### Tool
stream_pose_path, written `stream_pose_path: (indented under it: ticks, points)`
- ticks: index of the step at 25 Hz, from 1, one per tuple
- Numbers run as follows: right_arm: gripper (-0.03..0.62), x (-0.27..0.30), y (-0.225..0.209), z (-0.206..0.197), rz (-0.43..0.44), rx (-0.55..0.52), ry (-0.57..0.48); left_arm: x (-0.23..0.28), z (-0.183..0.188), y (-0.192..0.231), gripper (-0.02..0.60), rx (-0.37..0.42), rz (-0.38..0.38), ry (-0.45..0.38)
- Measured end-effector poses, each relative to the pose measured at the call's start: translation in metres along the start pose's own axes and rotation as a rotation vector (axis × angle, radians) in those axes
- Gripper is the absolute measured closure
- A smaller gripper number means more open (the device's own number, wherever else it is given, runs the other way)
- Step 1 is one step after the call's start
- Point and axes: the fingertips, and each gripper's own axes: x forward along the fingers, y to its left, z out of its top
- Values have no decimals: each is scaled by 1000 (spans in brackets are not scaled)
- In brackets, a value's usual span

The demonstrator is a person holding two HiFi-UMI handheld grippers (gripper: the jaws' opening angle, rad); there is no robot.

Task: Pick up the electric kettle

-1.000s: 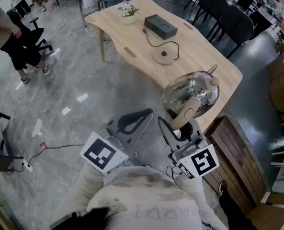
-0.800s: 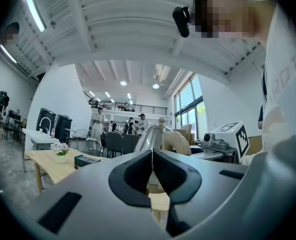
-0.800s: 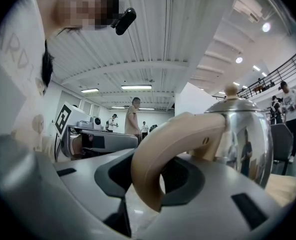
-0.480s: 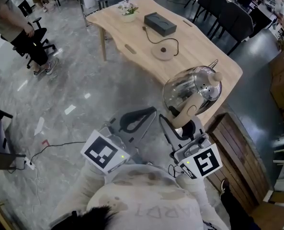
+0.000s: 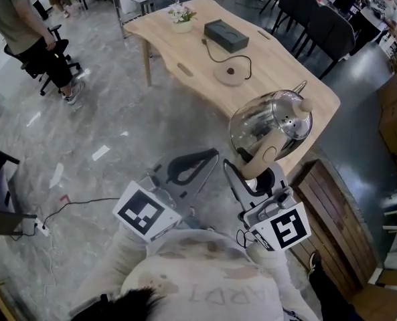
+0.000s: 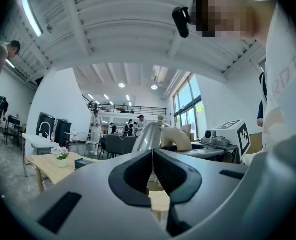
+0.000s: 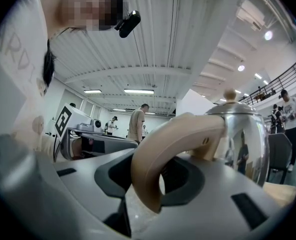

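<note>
Still, the jaws of the right gripper [image 7: 153, 183] are pinching the kettle's tan handle [image 7: 155, 156] from both sides, gripping it just as they were a second ago. The shiny kettle [image 5: 270, 127] is hanging in the air beyond that gripper, tilted with its spout pointing away, and is showing over the near corner of the desk [image 5: 185, 42]. It is sitting only a touch higher in the head view than before. The jaws of the left gripper [image 6: 152, 168] are resting together with nothing between them, and this gripper is hovering beside the right one, apart from the kettle. Farther out, the round base [image 5: 229, 74] is lying bare on the desk with its cord running to a black box [image 5: 225, 35]. The person [image 5: 25, 27] at the upper left is now standing farther into view.
</note>
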Motion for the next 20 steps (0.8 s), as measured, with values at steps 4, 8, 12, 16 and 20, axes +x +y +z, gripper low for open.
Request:
stream_pose_path:
  ticks: [4,8,12,16,20]
  points:
    - [464,1,-1,-2,3,-11,1,1,-1,2,568,21,-2,-11]
    - [464,0,0,-3,6,-21,3,2,-4,1,568,35,-4,0]
    - [464,0,0,-1,12,-28,-1,3,-3,1,568,20,-3,4]
    - [464,0,0,-2,12,-30,-5,5,-5,0,568,19,-7,3]
    - [464,-2,-1,-4,12,-30,-7,7,-5,-2,568,3,-5,1]
